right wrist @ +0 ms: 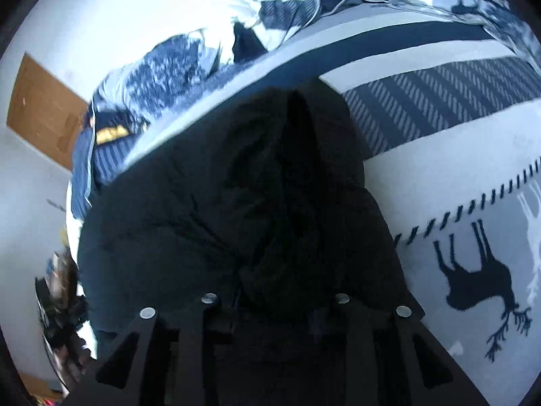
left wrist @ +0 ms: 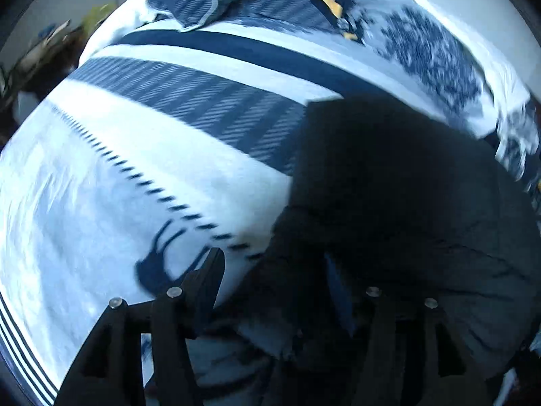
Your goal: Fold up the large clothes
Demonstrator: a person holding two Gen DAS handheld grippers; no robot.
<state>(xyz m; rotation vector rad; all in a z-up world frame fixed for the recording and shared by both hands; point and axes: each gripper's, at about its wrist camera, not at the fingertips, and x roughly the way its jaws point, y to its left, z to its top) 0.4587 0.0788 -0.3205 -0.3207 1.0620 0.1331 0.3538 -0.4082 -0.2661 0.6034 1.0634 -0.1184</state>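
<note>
Both jaws parted over dark jacket (right wrist: 236, 209).

Cool, bluish daylight throughout, bright on the pale blanket (left wrist: 101, 182), nearly washed out on the white wall (right wrist: 118, 10). Dark garment (right wrist: 236, 209) underexposed, folds barely readable, perhaps quilted. Motion blur smearing the left wrist view, strongest at its rim. Heavy fisheye curving, black vignette at every corner.
</note>
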